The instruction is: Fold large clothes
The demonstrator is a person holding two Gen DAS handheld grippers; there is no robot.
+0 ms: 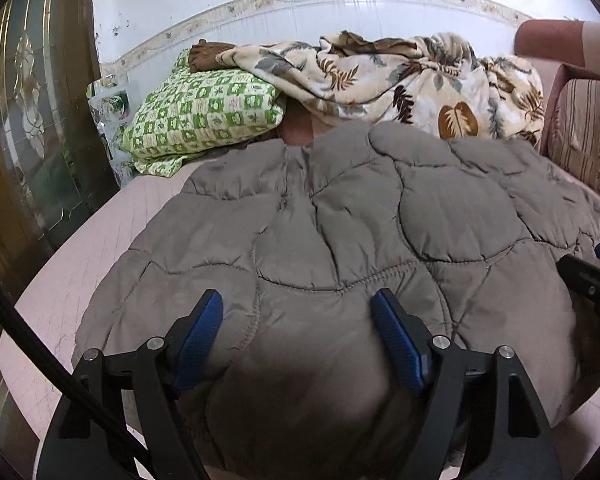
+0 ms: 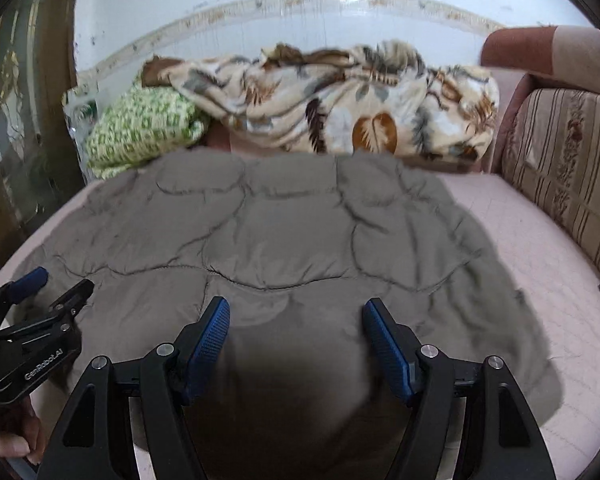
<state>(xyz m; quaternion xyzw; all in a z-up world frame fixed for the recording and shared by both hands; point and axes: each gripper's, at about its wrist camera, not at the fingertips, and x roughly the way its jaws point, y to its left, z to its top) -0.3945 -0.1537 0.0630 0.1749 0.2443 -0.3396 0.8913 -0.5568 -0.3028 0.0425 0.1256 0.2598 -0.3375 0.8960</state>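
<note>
A large grey quilted jacket (image 1: pixel 340 220) lies spread flat on a pink mattress (image 1: pixel 80 264). In the left wrist view my left gripper (image 1: pixel 297 296) stands open over the jacket's near edge. The grey fabric bulges up between its blue pads (image 1: pixel 198 336), and they do not pinch it. In the right wrist view the jacket (image 2: pixel 280 232) fills the middle, and my right gripper (image 2: pixel 296 303) is likewise open above its near hem. Each gripper shows in the other's view: the right gripper (image 1: pixel 588 258) at the far right, the left gripper (image 2: pixel 60 280) at the far left.
A green checked pillow (image 1: pixel 204 116) and a crumpled leaf-print blanket (image 1: pixel 412 84) lie behind the jacket against the tiled wall. A striped sofa cushion (image 2: pixel 564 172) borders the right side, and a glass-panelled door (image 1: pixel 32 120) the left. A hand (image 2: pixel 16 436) shows at the lower left.
</note>
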